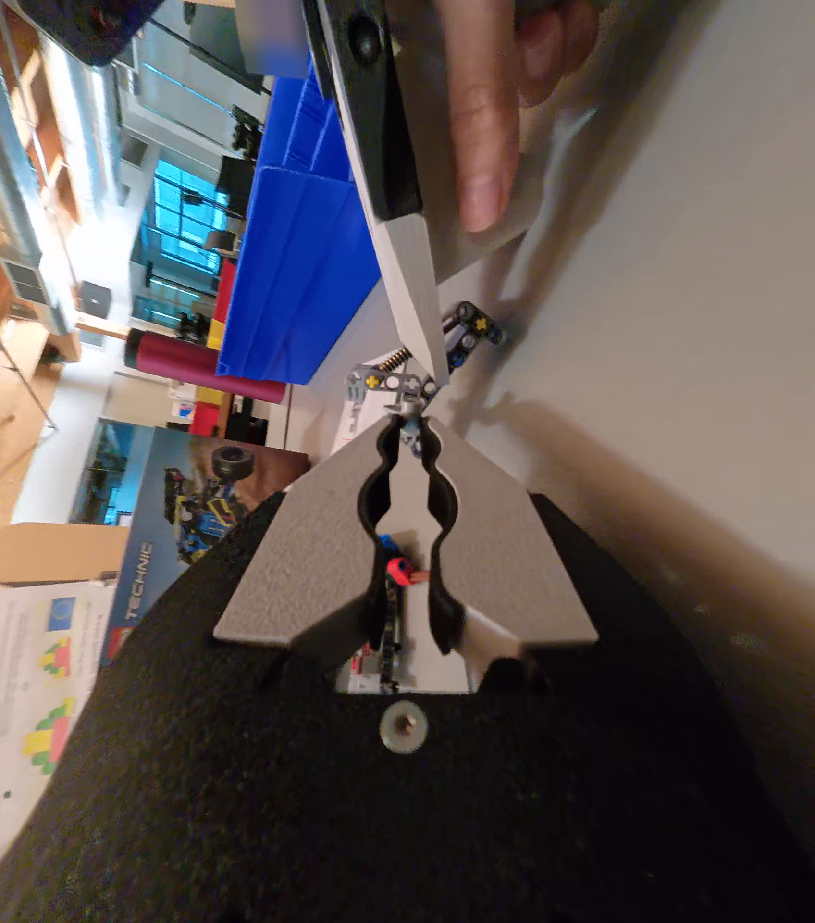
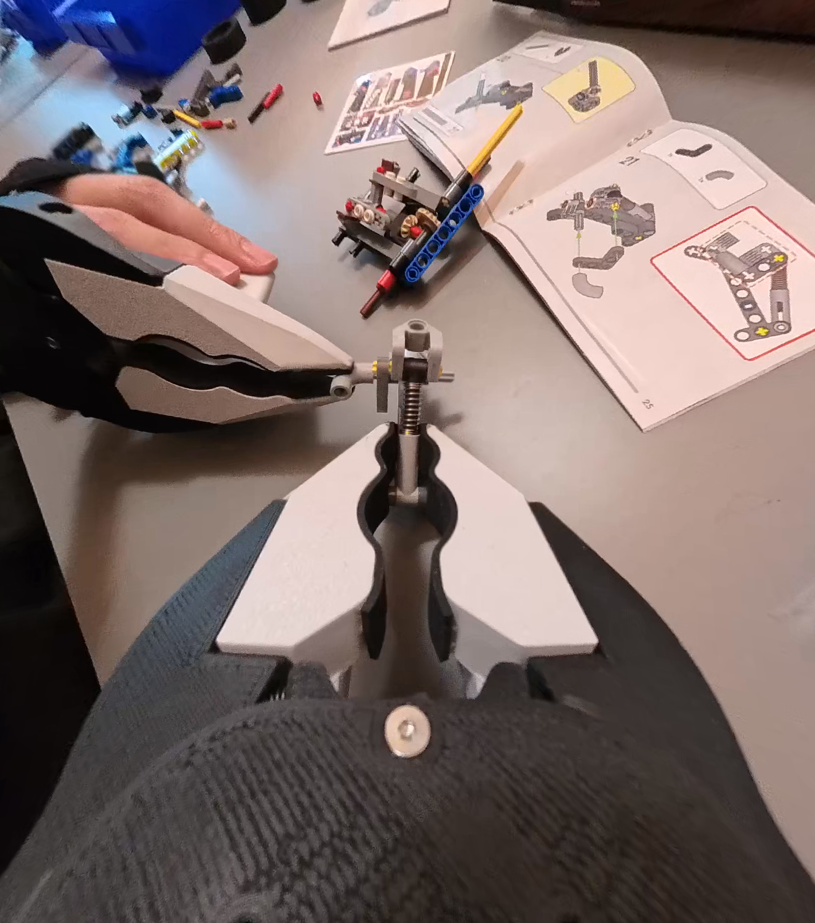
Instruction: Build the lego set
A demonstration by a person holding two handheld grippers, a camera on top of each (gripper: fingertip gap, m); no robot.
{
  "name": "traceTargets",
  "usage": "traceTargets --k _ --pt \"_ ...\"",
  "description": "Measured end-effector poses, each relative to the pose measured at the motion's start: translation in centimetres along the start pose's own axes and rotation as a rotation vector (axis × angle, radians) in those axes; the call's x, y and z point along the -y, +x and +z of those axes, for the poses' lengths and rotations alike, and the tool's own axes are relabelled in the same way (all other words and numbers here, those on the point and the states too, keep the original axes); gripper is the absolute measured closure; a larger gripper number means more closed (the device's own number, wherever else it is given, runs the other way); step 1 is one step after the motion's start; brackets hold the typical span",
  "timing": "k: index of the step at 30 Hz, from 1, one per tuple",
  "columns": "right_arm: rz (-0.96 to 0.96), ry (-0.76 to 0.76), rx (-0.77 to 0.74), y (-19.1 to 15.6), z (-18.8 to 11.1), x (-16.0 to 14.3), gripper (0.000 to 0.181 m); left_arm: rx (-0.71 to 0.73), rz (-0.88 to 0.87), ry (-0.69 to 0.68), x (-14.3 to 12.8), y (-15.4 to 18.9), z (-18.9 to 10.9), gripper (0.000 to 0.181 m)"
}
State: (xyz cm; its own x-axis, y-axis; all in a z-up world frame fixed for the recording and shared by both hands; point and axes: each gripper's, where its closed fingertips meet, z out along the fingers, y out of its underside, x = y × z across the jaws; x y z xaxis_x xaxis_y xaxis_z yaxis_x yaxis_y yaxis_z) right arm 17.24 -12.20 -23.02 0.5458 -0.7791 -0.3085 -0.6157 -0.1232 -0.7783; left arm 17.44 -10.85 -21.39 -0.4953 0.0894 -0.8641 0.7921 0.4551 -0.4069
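Above the grey table (image 2: 595, 499), the right gripper (image 2: 408, 439) is closed on the shock absorber (image 2: 408, 424) of a small grey Technic suspension assembly (image 2: 408, 369), while the left gripper (image 2: 345, 379) pinches a grey connector (image 2: 343, 388) at its side. A partly built chassis (image 2: 405, 220) lies beside the open instruction booklet (image 2: 645, 249).

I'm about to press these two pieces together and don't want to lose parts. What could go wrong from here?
1. The left gripper pinches the small grey connector only at its fingertips; a sideways push might pop it free.
2. The right gripper clamps the shock absorber, so its spring could compress and slip instead of seating.
3. A dropped piece may roll among the loose parts.
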Motion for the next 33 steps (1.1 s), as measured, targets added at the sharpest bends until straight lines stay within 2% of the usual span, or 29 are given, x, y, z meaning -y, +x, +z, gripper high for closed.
traceTargets --k 5,8,10,15,17,20,33 --pt "0.077 0.000 0.049 -0.1 0.1 -0.1 0.176 -0.009 -0.045 0.002 -0.4 0.0 0.0 0.173" --pt "0.042 -0.019 0.024 -0.2 0.4 -0.3 0.175 -0.040 -0.050 -0.020 -0.8 0.6 0.1 0.170" --pt "0.023 -0.021 0.010 -0.2 0.4 -0.4 0.175 -0.057 -0.051 -0.023 -0.8 0.9 0.2 0.176" --pt "-0.006 -0.024 0.004 -0.2 0.3 -0.4 0.175 -0.047 -0.008 -0.022 -0.7 0.9 0.2 0.176" --pt "-0.010 -0.034 0.032 -0.9 0.7 -0.4 0.157 -0.032 0.014 -0.022 -0.6 0.7 0.3 0.176" --pt "-0.054 -0.051 -0.041 -0.2 1.1 -0.5 0.166 -0.031 0.016 -0.021 -0.6 0.7 0.4 0.176" --pt "0.037 -0.040 -0.006 0.0 0.7 -0.5 0.166 -0.008 0.002 0.003 -0.6 0.3 0.1 0.174"
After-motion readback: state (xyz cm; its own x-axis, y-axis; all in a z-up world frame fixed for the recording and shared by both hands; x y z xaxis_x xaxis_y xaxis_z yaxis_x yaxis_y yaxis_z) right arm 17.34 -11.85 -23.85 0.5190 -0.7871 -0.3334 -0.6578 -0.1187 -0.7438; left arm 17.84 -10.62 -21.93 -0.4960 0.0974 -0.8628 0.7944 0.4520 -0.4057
